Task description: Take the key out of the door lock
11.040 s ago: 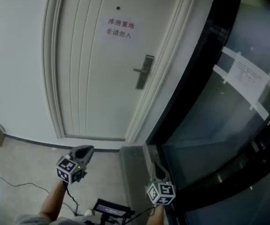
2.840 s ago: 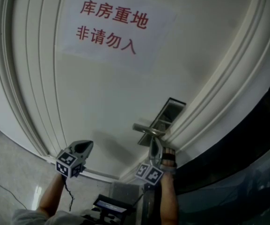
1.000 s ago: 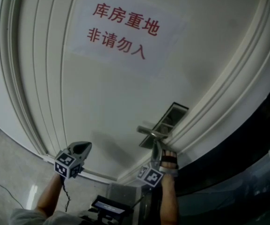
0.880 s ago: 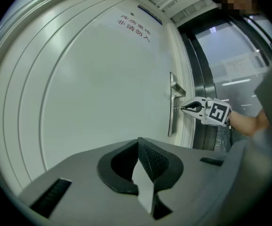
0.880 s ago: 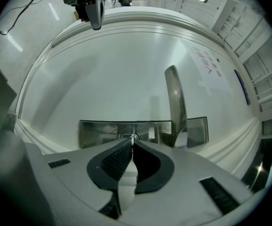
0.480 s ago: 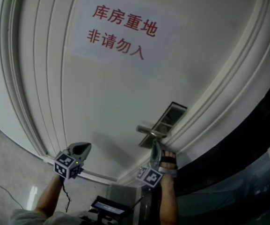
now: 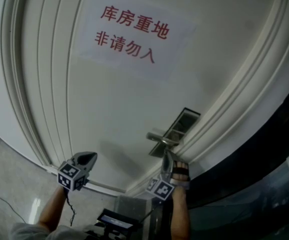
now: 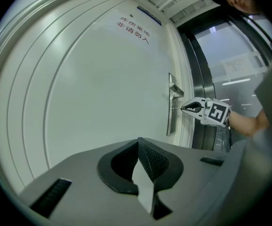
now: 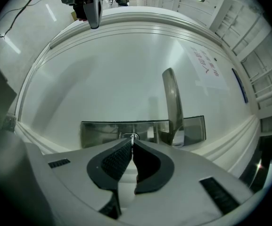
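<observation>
A steel lock plate with a lever handle sits at the right edge of a white door. A small metal key sticks out of the plate below the handle. My right gripper is shut on the key's head, tips close to the plate. In the head view the right gripper points up under the handle and hides the key. In the left gripper view the right gripper sits in front of the plate. My left gripper is shut on nothing and held low and left, off the door.
A paper sign with red characters hangs on the door above the lock. Ribbed door-frame moulding runs beside the plate, with a dark glass panel to its right. A black device lies at floor level below.
Since the earliest frame I have come up close to the door and the right gripper has reached the lock. Over the last second nothing has visibly moved.
</observation>
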